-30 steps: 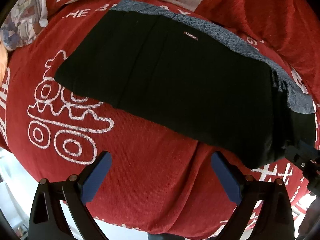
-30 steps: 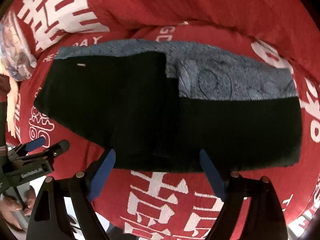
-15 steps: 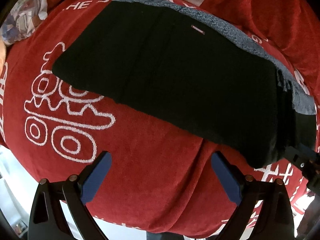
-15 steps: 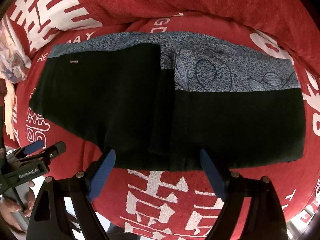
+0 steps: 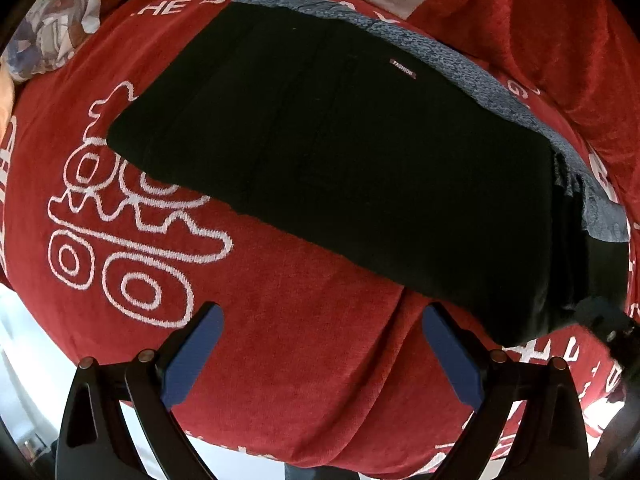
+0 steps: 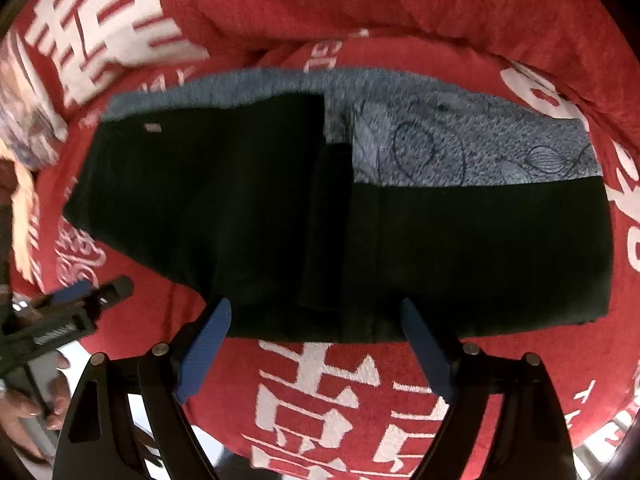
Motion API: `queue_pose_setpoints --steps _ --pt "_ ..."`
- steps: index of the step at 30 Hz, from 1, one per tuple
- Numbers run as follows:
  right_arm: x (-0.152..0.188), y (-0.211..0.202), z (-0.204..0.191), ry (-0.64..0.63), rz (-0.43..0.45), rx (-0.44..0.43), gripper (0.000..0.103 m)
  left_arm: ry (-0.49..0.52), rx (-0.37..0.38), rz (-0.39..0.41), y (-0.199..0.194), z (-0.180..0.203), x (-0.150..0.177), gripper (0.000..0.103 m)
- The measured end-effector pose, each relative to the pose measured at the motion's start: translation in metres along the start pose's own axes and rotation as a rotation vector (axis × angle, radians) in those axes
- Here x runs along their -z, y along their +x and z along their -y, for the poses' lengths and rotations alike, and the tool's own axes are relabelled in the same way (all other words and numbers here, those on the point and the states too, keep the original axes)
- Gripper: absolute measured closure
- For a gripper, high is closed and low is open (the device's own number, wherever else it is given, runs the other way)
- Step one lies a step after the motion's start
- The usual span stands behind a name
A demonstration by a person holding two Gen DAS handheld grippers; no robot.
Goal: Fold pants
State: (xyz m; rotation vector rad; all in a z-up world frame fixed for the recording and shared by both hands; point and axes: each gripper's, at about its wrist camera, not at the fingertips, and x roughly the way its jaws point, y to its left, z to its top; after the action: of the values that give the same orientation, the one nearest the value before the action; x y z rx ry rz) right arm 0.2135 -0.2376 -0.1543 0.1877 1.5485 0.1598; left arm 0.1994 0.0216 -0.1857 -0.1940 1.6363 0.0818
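Black pants (image 5: pixel 340 152) lie folded flat on a red blanket, with a small label (image 5: pixel 403 68) near the far edge. In the right wrist view the pants (image 6: pixel 460 256) show a fold overlap running down the middle. My left gripper (image 5: pixel 322 354) is open and empty, hovering over bare blanket short of the near edge of the pants. My right gripper (image 6: pixel 316 344) is open and empty, its blue fingertips (image 6: pixel 208 332) at the near edge of the pants. The left gripper also shows at the left edge of the right wrist view (image 6: pixel 86 292).
A blue-grey patterned cloth (image 6: pixel 460 140) lies under the pants along their far side, also in the left wrist view (image 5: pixel 460 64). The red blanket (image 5: pixel 280 340) with white characters covers the surface. A patterned pillow (image 5: pixel 52 28) sits far left. The blanket's near edge drops off below the grippers.
Both grippers have drifted slightly, so the pants sit a little lower and closer in the right wrist view. The pants have not moved. Both grippers stay open.
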Motion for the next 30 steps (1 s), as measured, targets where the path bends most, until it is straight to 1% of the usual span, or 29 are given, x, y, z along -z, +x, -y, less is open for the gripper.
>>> queue_pose_setpoints --steps 2,3,5,6,7,8,10,11,13,14,15,16,18,20,23,25,29,30 --pt "-0.001 -0.005 0.01 0.033 0.022 0.017 0.014 0.001 -0.001 0.001 0.0 -0.001 -0.001 0.003" --pt "-0.003 -0.005 0.015 0.046 0.024 0.027 0.016 0.001 -0.001 0.003 0.001 -0.001 -0.001 0.003" --pt "-0.007 -0.002 0.02 0.057 0.012 0.028 0.033 0.001 0.001 0.003 0.0 -0.001 0.003 0.003" --pt "-0.009 0.002 0.02 0.05 0.0 0.036 0.05 0.0 0.002 0.003 0.001 -0.001 0.003 0.003" --pt "-0.011 0.01 0.018 0.025 -0.022 0.065 0.062 -0.001 0.004 0.004 0.001 0.0 0.003 0.003" --pt "-0.012 0.014 0.017 0.012 -0.029 0.083 0.067 -0.001 0.005 0.005 0.001 0.002 0.002 0.003" --pt "-0.016 0.014 0.02 0.041 -0.026 0.051 0.074 0.0 0.01 0.011 0.0 0.003 0.001 0.003" --pt "-0.018 0.012 0.023 0.062 -0.024 0.025 0.075 0.002 0.015 0.017 -0.001 0.003 -0.001 0.003" --pt "-0.025 0.009 0.029 0.108 -0.017 -0.049 0.081 0.007 0.016 0.02 -0.002 0.003 -0.002 0.003" --pt "-0.027 0.01 0.029 0.116 -0.021 -0.09 0.085 0.008 0.017 0.018 -0.002 0.004 -0.004 0.003" --pt "-0.029 0.012 0.028 0.115 -0.027 -0.121 0.086 0.008 0.019 0.016 -0.002 0.004 -0.005 0.003" --pt "-0.029 0.014 0.022 0.099 -0.031 -0.155 0.089 0.007 0.02 0.015 -0.002 0.005 -0.005 0.003" --pt "-0.029 0.017 0.006 0.059 -0.054 -0.224 0.089 0.006 0.025 0.018 -0.004 0.006 -0.007 0.003" --pt "-0.025 0.014 -0.007 0.019 -0.057 -0.217 0.089 0.012 0.024 0.017 -0.004 0.008 -0.008 0.003" --pt "-0.018 0.004 -0.023 -0.029 -0.038 -0.184 0.088 0.01 0.023 0.015 -0.008 0.012 -0.01 0.003" --pt "-0.013 -0.001 -0.028 -0.05 -0.034 -0.167 0.084 0.004 0.022 0.014 -0.008 0.012 -0.01 0.003" --pt "-0.011 0.001 -0.019 -0.06 -0.057 -0.143 0.081 0.012 0.015 0.015 -0.009 0.006 -0.009 0.003" --pt "-0.011 0.001 -0.017 -0.058 -0.061 -0.138 0.078 0.014 0.012 0.015 -0.009 0.003 -0.009 0.003"
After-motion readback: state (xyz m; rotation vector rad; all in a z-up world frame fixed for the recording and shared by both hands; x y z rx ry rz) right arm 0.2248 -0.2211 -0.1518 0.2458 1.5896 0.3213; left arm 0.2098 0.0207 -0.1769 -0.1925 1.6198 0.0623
